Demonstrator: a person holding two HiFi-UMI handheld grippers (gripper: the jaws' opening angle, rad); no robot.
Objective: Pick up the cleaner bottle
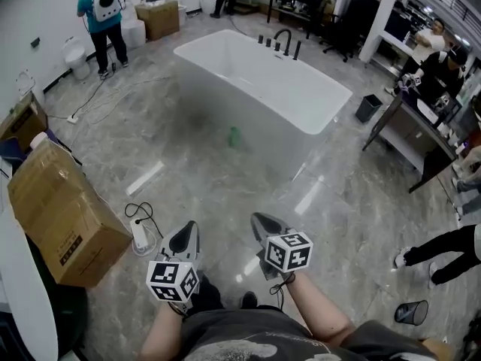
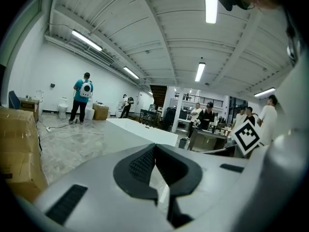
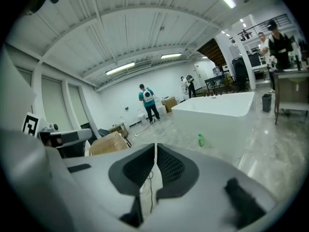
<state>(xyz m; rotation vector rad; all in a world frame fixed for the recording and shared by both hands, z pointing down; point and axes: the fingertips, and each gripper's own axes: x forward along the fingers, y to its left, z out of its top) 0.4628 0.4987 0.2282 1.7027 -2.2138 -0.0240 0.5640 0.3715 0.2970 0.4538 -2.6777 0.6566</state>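
Observation:
A small green cleaner bottle (image 1: 234, 135) stands on the grey floor against the near side of the white bathtub (image 1: 264, 76); in the right gripper view the bottle (image 3: 201, 140) shows small and far off. Both grippers are held low near my body, well short of the bottle. My left gripper (image 1: 190, 232) has its jaws together with nothing between them, as its own view shows (image 2: 155, 150). My right gripper (image 1: 259, 220) is likewise shut and empty (image 3: 155, 149).
A large cardboard box (image 1: 58, 213) sits at the left with a power strip and cable (image 1: 140, 232) beside it. A dark desk (image 1: 418, 138) and a small bin (image 1: 368, 107) stand right of the tub. People stand at the back left (image 1: 101, 17) and at the right.

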